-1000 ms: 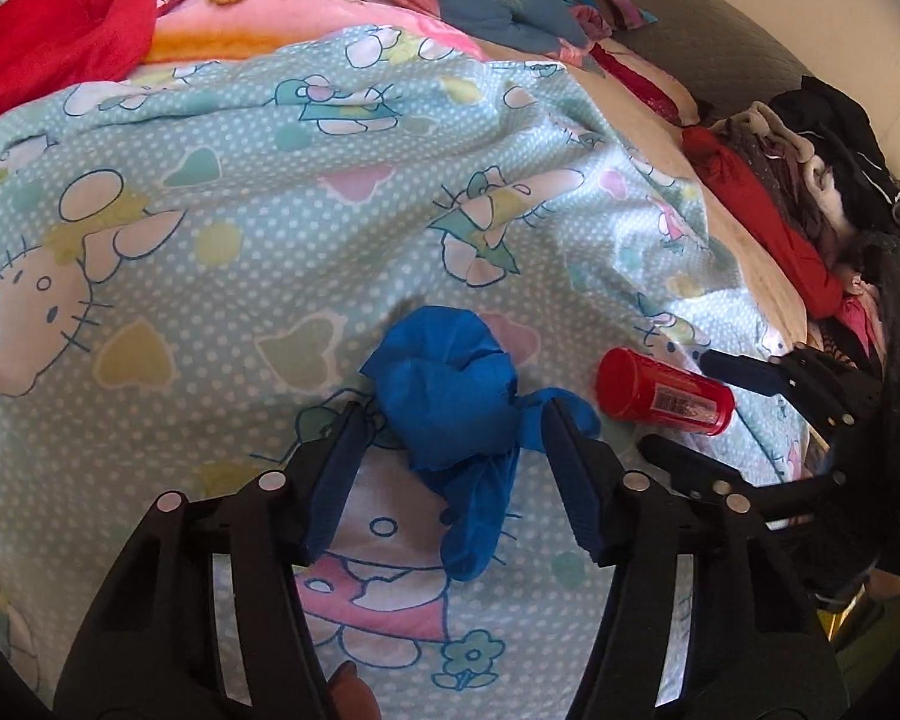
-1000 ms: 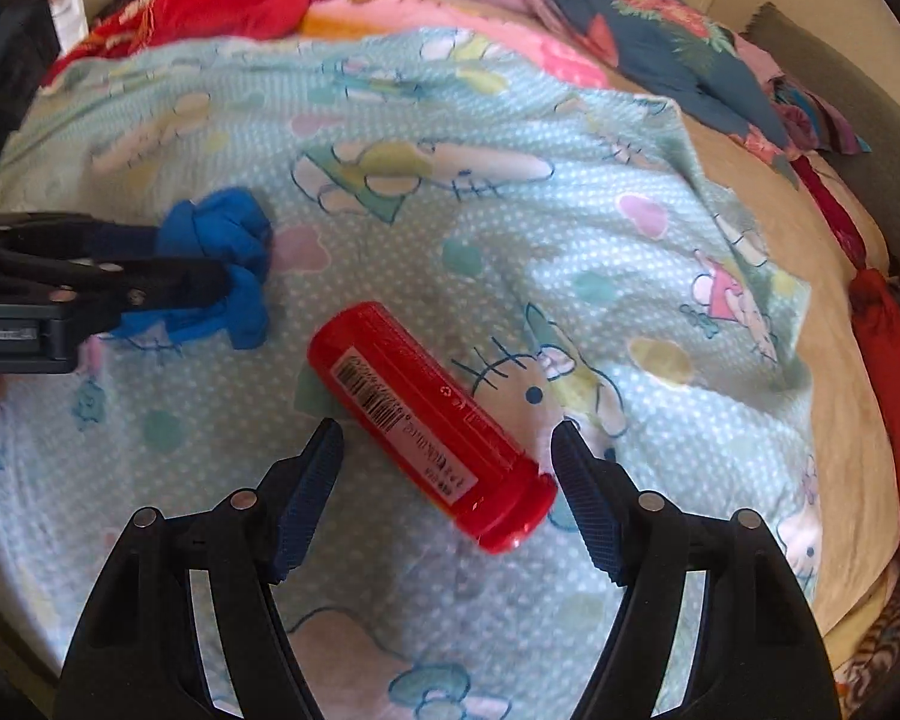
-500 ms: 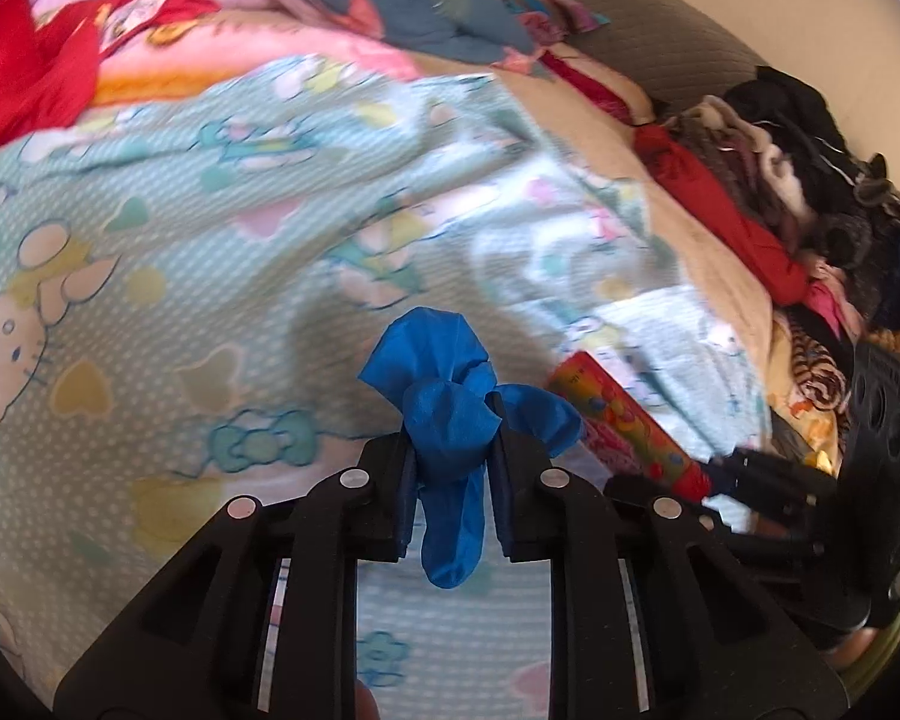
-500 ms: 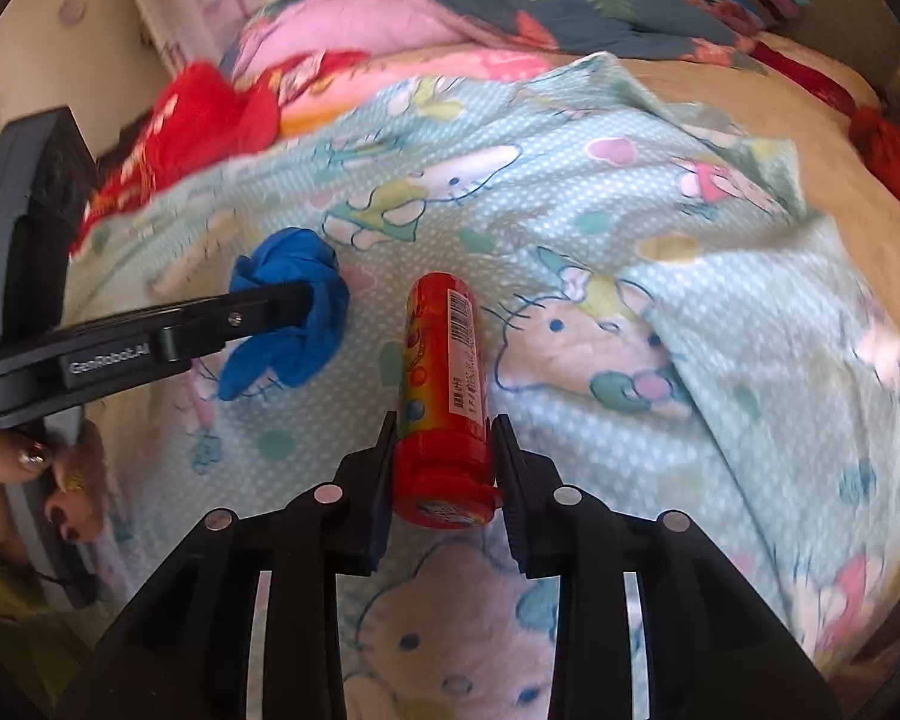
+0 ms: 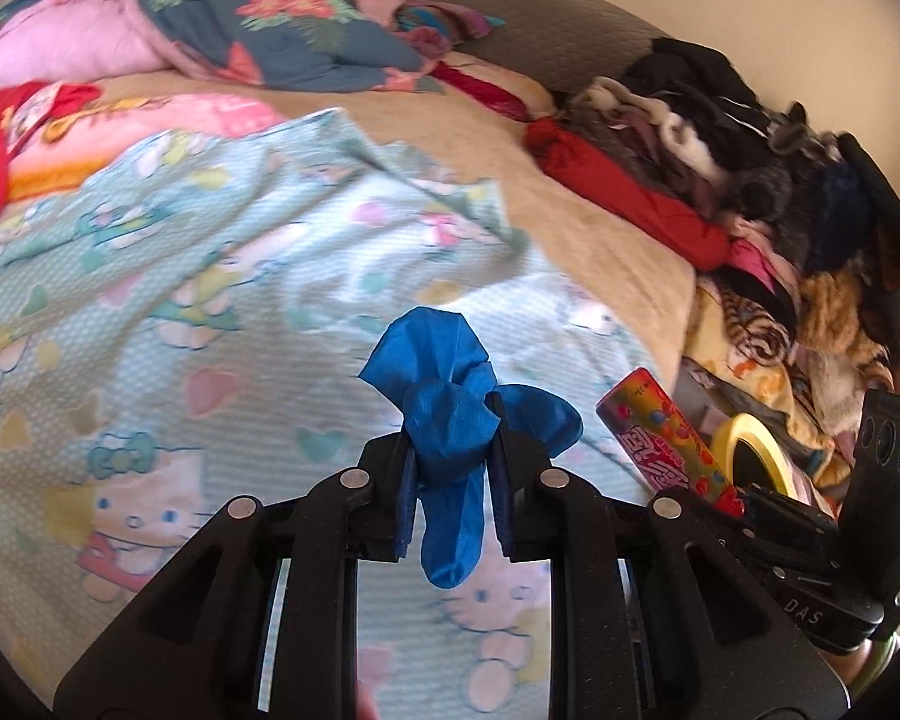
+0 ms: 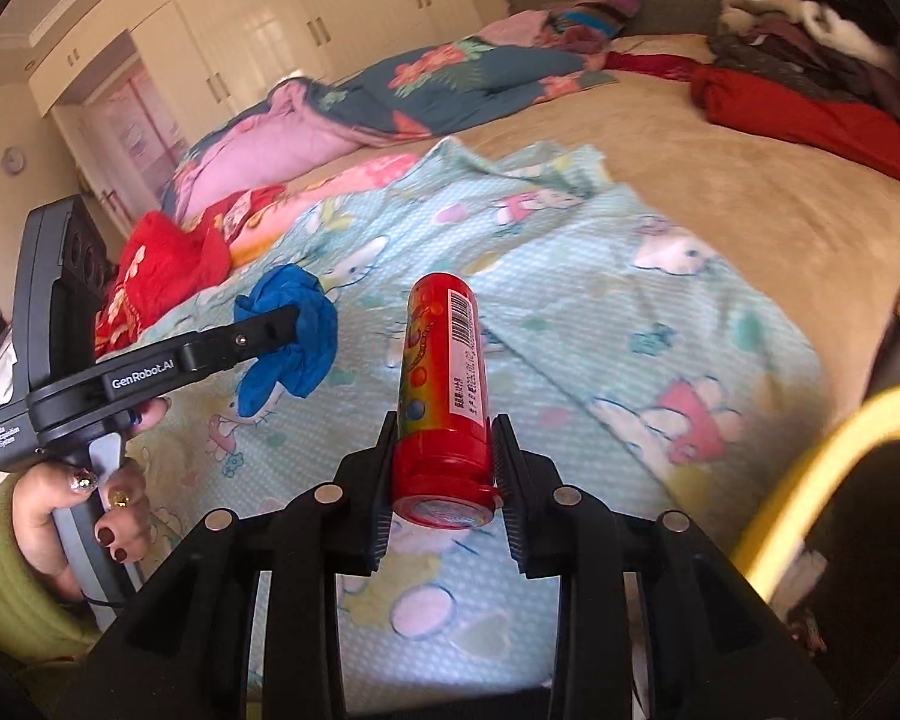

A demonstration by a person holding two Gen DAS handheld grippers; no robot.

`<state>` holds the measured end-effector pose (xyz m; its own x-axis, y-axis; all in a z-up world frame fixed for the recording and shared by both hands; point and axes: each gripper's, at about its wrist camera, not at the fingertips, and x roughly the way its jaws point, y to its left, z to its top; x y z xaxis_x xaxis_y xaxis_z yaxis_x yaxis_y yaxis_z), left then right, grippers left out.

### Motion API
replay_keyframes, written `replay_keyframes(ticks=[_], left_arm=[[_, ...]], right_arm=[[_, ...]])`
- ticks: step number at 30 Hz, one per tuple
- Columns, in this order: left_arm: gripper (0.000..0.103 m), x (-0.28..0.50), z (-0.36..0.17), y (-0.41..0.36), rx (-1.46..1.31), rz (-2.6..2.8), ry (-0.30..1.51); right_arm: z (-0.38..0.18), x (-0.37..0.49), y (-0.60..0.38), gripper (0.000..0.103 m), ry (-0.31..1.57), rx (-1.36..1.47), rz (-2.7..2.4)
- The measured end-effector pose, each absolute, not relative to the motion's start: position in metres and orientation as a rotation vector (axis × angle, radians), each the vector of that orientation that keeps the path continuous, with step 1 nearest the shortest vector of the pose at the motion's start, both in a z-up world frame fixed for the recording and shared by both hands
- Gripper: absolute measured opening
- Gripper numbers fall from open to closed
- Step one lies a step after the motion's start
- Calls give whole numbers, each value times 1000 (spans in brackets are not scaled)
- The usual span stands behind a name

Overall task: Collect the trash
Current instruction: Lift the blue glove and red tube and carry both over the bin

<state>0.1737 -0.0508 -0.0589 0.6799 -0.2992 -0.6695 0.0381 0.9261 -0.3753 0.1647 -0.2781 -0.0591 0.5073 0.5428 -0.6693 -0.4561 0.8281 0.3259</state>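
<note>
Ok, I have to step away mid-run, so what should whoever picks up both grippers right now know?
Left gripper: shut on the crumpled blue glove, lifted off the cartoon-print blanket.
Right gripper: shut on the red candy tube, also clear of the blanket.
Done: both pieces picked up.
Left: drop them in the yellow-rimmed bin by the right gripper, probably the trash bin.

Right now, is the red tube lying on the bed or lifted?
Lifted: the right gripper's fingers clamp the red tube above the blanket.
</note>
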Motion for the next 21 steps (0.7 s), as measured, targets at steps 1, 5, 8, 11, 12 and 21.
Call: replay_keyframes(ticks=[1,5,8,11,12,21], left_arm=[[14,173,-57,-58,-342,-208,802],[14,170,-49,-85,-312,-261,792],[14,166,-44,-104,-287,-301,787],[14,163,-40,-123,-265,-332,786],[14,162,-40,-127,-257,-343,786],[14,149,-34,-176,-183,-433,784]], right_arm=[[-59,162,-286,29,848,125,594],[-60,151,-315,29,854,164,527],[-59,142,-336,29,844,193,486],[-57,134,-355,29,836,216,444],[-57,130,-363,29,830,228,431],[-54,111,-413,29,795,297,321]])
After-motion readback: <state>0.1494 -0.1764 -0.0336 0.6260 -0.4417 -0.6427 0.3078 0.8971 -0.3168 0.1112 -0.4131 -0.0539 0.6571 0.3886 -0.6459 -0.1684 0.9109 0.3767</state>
